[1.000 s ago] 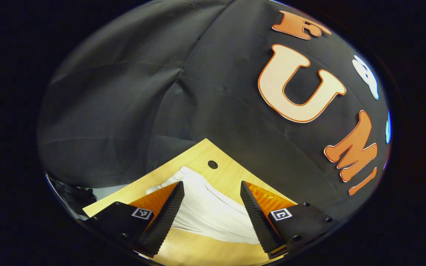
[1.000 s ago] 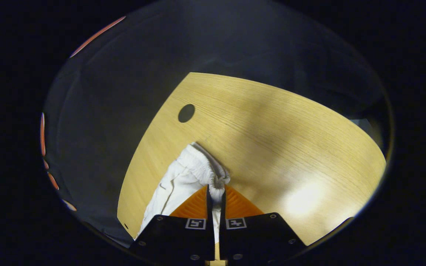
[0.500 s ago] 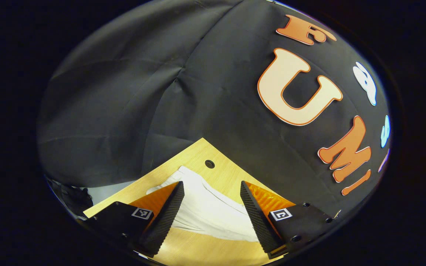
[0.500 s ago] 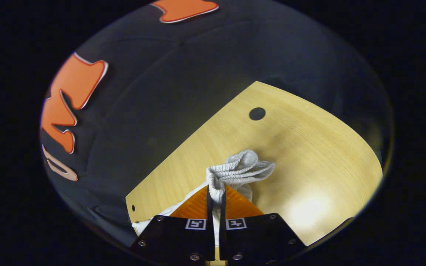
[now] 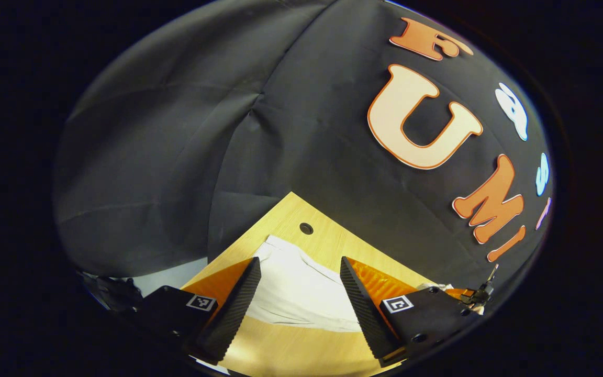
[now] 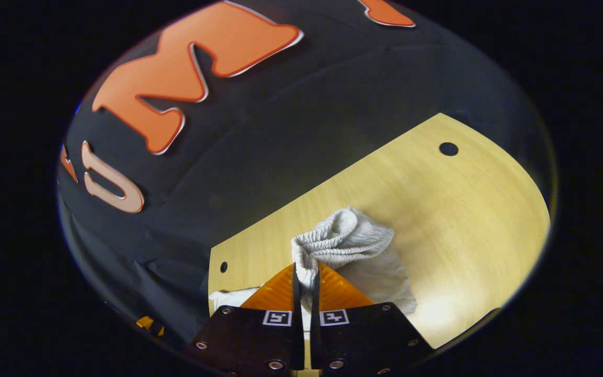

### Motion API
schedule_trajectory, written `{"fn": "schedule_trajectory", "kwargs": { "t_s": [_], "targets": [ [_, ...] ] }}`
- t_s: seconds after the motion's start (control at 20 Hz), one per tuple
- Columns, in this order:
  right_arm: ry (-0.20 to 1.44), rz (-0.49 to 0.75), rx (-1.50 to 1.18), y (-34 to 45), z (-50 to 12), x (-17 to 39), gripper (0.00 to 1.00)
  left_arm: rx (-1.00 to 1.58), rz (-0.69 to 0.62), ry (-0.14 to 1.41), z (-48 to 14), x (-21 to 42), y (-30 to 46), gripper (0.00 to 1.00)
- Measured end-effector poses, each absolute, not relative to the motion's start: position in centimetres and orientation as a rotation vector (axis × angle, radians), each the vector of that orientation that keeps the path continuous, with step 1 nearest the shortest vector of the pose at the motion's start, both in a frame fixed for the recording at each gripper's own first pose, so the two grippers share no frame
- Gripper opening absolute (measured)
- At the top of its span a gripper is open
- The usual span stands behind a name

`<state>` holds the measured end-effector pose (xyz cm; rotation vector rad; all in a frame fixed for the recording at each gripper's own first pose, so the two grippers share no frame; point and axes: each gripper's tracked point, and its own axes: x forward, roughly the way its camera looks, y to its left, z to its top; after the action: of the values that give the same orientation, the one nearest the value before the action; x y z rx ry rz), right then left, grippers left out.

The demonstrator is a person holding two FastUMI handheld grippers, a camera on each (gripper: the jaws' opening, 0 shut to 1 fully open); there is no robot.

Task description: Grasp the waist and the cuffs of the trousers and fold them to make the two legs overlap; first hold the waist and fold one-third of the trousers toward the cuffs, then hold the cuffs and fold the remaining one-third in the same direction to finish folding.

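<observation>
On table [image 6: 469, 209], right gripper [image 6: 305, 272] pinches trousers [image 6: 348, 241].

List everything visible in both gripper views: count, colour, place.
trousers: 1, white, lying on the table; the gathered waistband is lifted and bunched in the right gripper view.
table: 1, light wood, under the trousers.
table holes: 2 in the right gripper view, dark, one near the far edge, a smaller one near the left corner.
booth wall: 1, black cloth, behind the table.
left gripper: 1, jaws wide apart over the flat cloth, gripping nothing.
right gripper: 1, jaws closed on the waistband.
</observation>
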<state>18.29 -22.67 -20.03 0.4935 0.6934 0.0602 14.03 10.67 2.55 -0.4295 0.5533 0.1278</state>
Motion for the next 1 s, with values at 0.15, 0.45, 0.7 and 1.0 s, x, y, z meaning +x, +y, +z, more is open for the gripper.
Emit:
{"fn": "schedule_trajectory", "kwargs": {
  "t_s": [0.15,0.45,0.7,1.0],
  "targets": [
    [0.727,0.103,0.455,-23.0,-19.9,18.4,0.05,-0.427,0.117,0.563,2.8,14.1,10.9,0.99],
    [0.811,0.182,0.416,-23.3,-19.8,18.1,0.05,-0.433,0.13,0.582,3.0,14.0,11.4,1.0],
    [0.887,0.163,0.352,-23.9,-18.5,18.2,0.05,-0.449,0.143,0.6,2.6,13.7,11.2,1.0],
    [0.964,0.154,0.315,-23.6,-19.1,17.8,0.11,-0.48,0.14,0.643,1.9,13.4,10.6,1.0]
  ]
}}
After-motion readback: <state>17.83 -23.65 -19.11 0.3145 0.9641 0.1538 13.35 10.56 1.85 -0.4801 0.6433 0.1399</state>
